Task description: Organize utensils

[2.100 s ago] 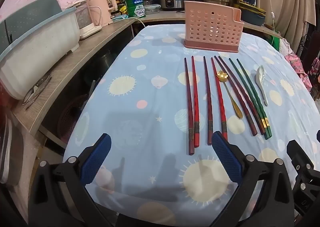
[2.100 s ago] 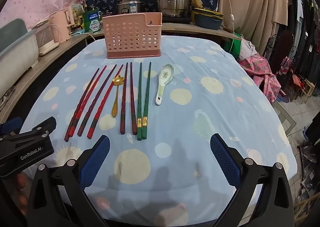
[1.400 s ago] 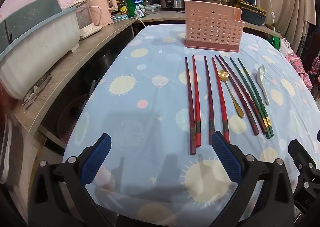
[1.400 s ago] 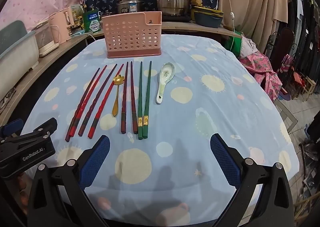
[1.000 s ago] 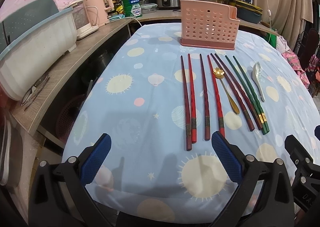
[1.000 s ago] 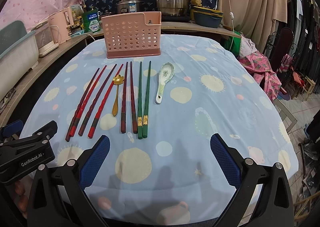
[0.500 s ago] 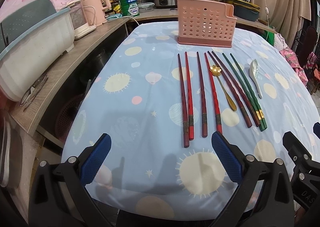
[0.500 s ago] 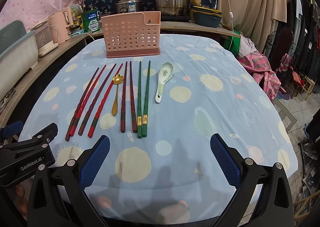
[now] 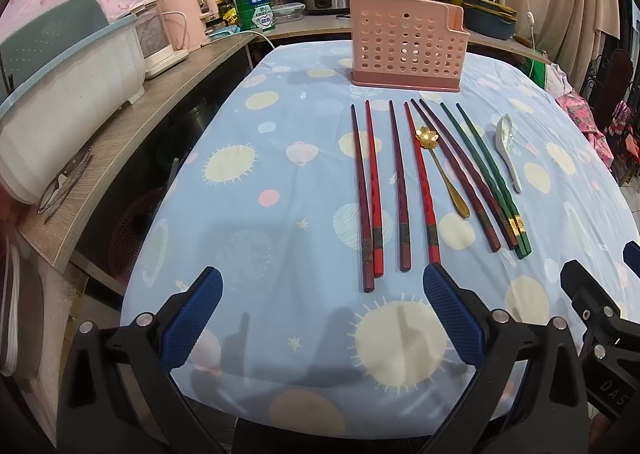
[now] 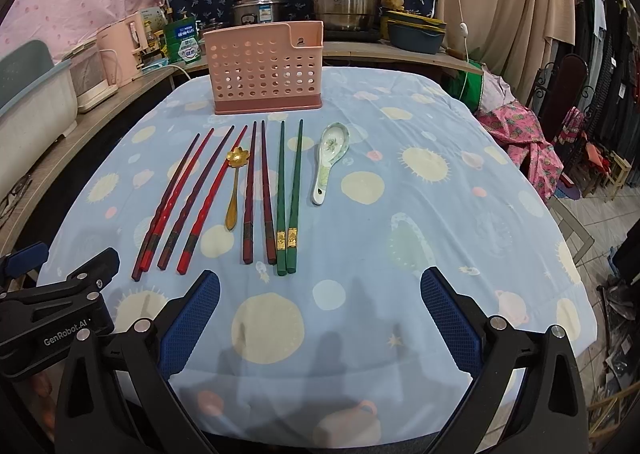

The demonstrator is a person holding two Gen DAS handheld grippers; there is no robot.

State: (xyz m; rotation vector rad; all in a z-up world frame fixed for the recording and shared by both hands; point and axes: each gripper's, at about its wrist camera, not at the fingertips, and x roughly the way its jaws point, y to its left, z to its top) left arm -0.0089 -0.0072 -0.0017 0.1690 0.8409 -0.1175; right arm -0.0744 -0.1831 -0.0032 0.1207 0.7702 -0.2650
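**Left wrist view: utensils lie in a row, both grippers wide and empty-handed**

Left wrist view shows the left gripper (image 9: 320,312) poised over the near edge of the table (image 9: 256,238), its blue-padded jaws spread apart with nothing between them. At 12 o'clock stands the pink perforated utensil holder (image 9: 406,48), upright at the far end of the sun-and-dot patterned cloth. Between holder and gripper the utensils lie side by side, tips pointing toward the holder: four red chopsticks (image 9: 374,190), the gold flower spoon (image 9: 440,170), two dark maroon chopsticks (image 9: 460,174), two green chopsticks (image 9: 488,178) with gold bands, and the white ceramic spoon (image 9: 508,150) out at 1 o'clock. The nearest red stick ends just beside the gripper's right-hand finger.

From the right wrist view, the right gripper (image 10: 320,312) is likewise released, jaws parted over bare cloth, gripping nothing. The green chopsticks (image 10: 290,194) lie at 12 o'clock, the ceramic spoon (image 10: 330,158) just right of them, the red chopsticks (image 10: 188,198) fanned toward 11 o'clock, the holder (image 10: 266,68) beyond. The left gripper's black body appears at 9 o'clock. Steel pots (image 10: 344,0) and a pink kettle (image 10: 120,48) line the counter behind.
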